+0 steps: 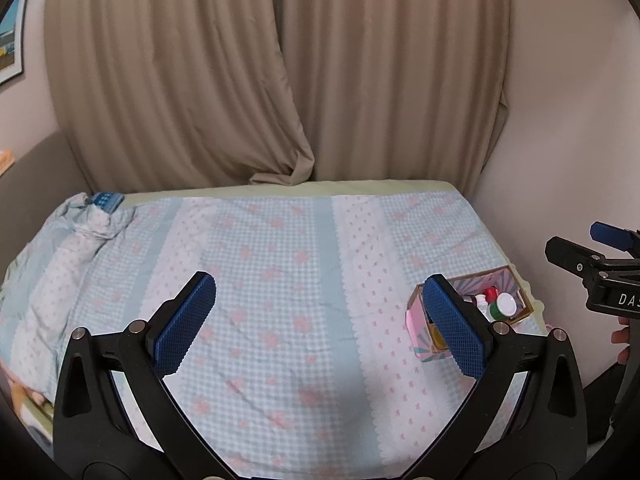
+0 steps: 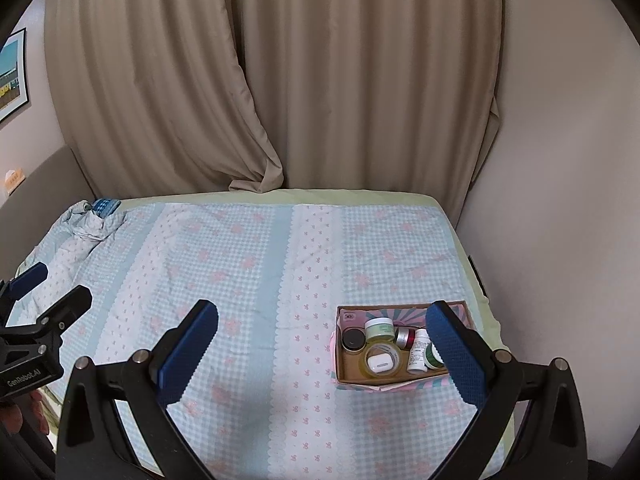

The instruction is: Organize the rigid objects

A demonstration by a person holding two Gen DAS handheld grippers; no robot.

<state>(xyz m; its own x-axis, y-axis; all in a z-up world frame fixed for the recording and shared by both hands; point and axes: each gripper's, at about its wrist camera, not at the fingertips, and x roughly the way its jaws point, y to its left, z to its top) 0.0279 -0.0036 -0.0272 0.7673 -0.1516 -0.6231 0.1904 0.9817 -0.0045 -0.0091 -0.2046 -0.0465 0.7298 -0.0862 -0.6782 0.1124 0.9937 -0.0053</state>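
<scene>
1. While both tools hang above the bed (image 2: 248,240), the left gripper (image 1: 320,320) has its blue-padded jaws spread wide with nothing between them.
2. The right gripper (image 2: 324,344) is likewise wide apart and empty, over the checked blue-and-pink quilt (image 2: 256,320).
3. Just beyond the right gripper's right finger sits an open cardboard box (image 2: 348,380) with pink patterned sides; that finger covers its right end in the right wrist view.
4. Inside the box, from the end nearer the gap between the right gripper's jaws: a dark-lidded jar (image 2: 353,338), a pale green jar with a white lid (image 2: 379,328), a white earbud-style case (image 2: 379,363) resting on a round clear container (image 2: 396,354), a red-and-silver jar (image 2: 405,337), a white bottle (image 2: 419,352) lying on its side, and a green-rimmed piece (image 2: 431,356) partly hidden by the finger, probably another lid.
5. From the left wrist view the same box (image 1: 520,308) shows just behind the left gripper's right finger, with a red cap (image 1: 489,293) and a white lid on a green jar (image 1: 505,304) visible above its rim.
6. The right tool appears at the far right of the left gripper (image 1: 592,248), with fingertips of a hand (image 1: 622,344) below it.
7. Far ahead and left of both grippers lies a bunched quilt corner (image 2: 94,224) with a small blue patterned item (image 2: 106,205) on it.
8. Beige curtains (image 2: 280,80) hang behind the bed.
</scene>
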